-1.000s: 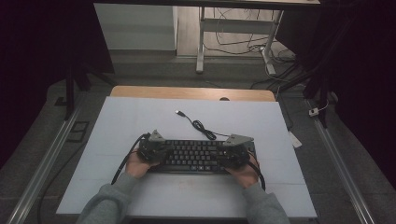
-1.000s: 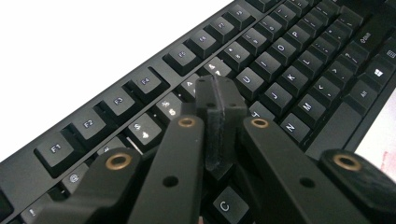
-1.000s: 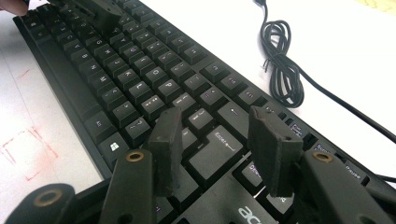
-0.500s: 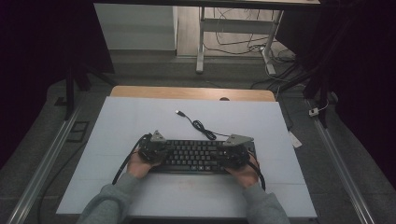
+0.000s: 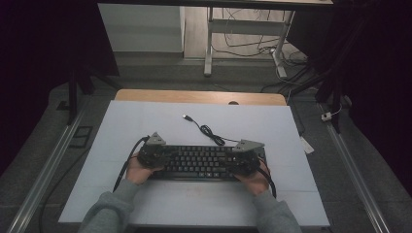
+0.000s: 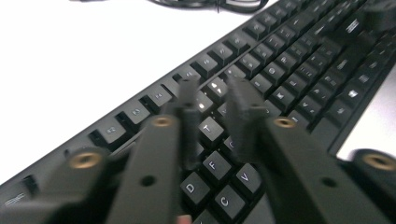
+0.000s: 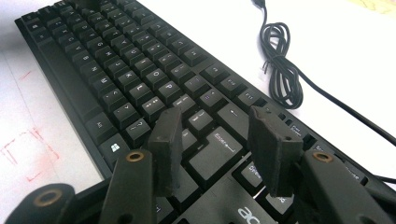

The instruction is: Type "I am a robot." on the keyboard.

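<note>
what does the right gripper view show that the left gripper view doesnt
Right gripper view alone: the coiled cable with its plug on the white table, the Enter key, and red marks on the sheet. Left gripper view alone: the D, F and C keys, and the left gripper, whose jaws have just been opening with nothing between them. Both: the black keyboard, with open jaws above its keys.

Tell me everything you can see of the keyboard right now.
The keyboard is black, matte plastic by its look, with rows of raised keys bearing pale legends. It lies flat on the white table, long side towards the person. Its thin black cable, partly coiled, trails off behind to a loose plug. The left claw hovers open over its left keys, jaws just opening; the right claw over the Enter key.
</note>
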Action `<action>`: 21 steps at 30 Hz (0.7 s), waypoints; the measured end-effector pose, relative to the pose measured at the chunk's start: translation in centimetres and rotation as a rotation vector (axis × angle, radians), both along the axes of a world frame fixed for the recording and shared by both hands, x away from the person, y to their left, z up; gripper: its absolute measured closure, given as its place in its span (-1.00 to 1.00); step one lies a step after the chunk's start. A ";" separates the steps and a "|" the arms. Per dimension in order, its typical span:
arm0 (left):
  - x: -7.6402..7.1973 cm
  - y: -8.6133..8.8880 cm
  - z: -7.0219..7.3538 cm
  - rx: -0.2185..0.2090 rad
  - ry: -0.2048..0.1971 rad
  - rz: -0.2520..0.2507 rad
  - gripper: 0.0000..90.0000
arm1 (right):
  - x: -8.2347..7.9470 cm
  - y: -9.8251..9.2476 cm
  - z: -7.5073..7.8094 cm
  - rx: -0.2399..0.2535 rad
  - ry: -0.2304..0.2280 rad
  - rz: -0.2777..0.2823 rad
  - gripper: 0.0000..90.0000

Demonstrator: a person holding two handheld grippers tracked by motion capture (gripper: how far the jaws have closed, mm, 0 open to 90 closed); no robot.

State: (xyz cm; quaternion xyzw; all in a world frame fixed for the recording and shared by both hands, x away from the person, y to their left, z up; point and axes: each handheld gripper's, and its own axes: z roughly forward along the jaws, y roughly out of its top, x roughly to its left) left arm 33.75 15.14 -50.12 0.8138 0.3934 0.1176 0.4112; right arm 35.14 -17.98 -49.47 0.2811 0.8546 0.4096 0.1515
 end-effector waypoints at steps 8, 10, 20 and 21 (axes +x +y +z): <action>-1.4 1.1 1.4 0.006 -0.031 0.018 -0.05 | -0.1 0.1 0.0 0.009 -0.003 0.016 0.22; -1.6 1.2 1.6 0.013 -0.022 0.009 -0.17 | 0.0 0.1 0.0 0.007 -0.002 0.014 0.22; -2.1 3.0 1.7 0.010 0.002 0.033 -0.36 | 0.0 0.1 -0.2 0.003 0.000 0.015 0.22; -2.0 3.1 1.7 0.011 0.000 0.032 -0.36 | 0.0 0.1 -0.2 0.004 0.002 0.015 0.22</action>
